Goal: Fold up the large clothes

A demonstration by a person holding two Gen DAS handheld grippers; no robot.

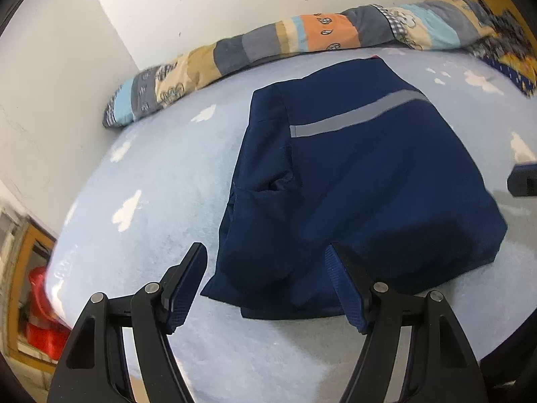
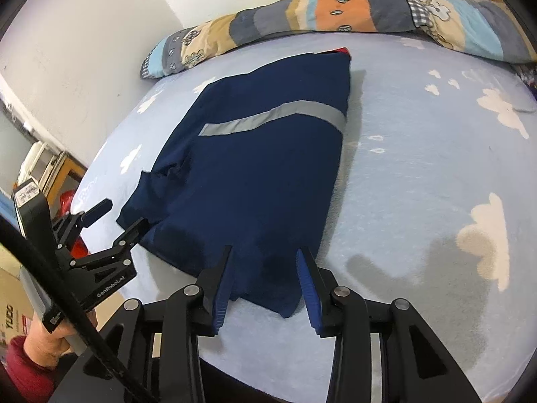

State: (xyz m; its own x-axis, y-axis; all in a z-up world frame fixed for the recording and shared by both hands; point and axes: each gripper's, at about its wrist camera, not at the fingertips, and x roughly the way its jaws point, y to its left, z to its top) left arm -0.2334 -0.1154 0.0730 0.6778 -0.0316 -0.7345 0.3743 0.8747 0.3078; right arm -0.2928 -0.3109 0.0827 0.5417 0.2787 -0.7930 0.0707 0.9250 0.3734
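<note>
A navy jacket [image 1: 362, 174] with a grey reflective stripe lies folded into a narrow rectangle on the light blue bed; it also shows in the right wrist view [image 2: 265, 168]. My left gripper [image 1: 268, 252] is open and empty, just above the jacket's near left corner. It shows from the side in the right wrist view [image 2: 126, 213]. My right gripper [image 2: 265, 253] is open and empty, its fingers straddling the jacket's near edge. A bit of it shows at the right edge of the left wrist view [image 1: 523, 179].
A rolled patchwork quilt [image 1: 302, 40] lies along the wall at the far side of the bed; it also shows in the right wrist view [image 2: 335, 10]. The sheet [image 2: 436, 168] has white cloud prints. A red bag [image 1: 40, 305] and wooden furniture stand beside the bed on the left.
</note>
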